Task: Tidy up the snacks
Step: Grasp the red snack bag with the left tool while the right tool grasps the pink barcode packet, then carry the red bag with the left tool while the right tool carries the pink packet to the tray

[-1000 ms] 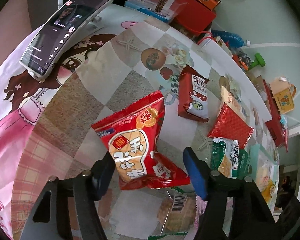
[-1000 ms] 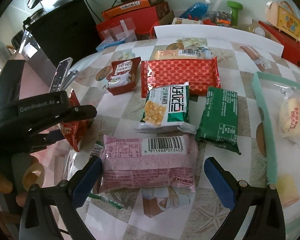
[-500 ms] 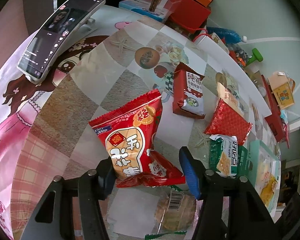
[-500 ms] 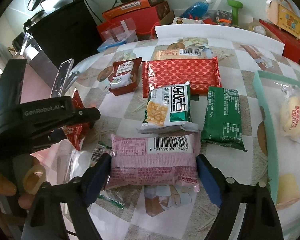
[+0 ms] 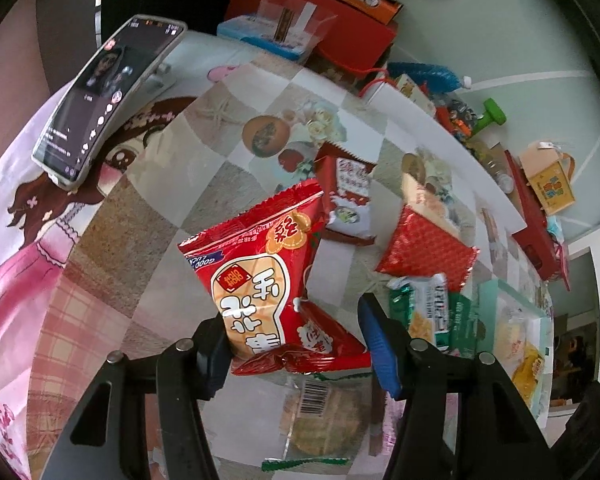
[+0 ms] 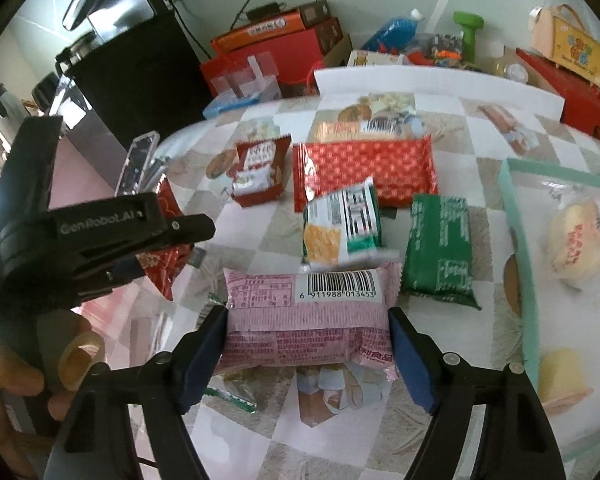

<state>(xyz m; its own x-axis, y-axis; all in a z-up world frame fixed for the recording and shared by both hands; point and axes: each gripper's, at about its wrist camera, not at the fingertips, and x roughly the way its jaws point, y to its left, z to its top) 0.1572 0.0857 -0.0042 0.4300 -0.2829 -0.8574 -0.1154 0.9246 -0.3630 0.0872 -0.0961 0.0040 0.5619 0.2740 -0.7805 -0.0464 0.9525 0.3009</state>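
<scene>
My left gripper is shut on a red snack bag, which hangs tilted above the patterned tablecloth. From the right wrist view this gripper sits at the left in a person's hand, the red bag under it. The jaws of my right gripper are closing, and the blue pads press both ends of a pink snack packet, barcode side up.
A phone leans on a stand at the far left. A small dark-red bag, a red patterned packet, a green-white packet and a green packet lie ahead. A teal tray with pastries is right. A clear packet lies under the left gripper.
The right jaws came in from wide open until they touch both ends of the pink packet. The left jaws narrowed a little on the red bag.
</scene>
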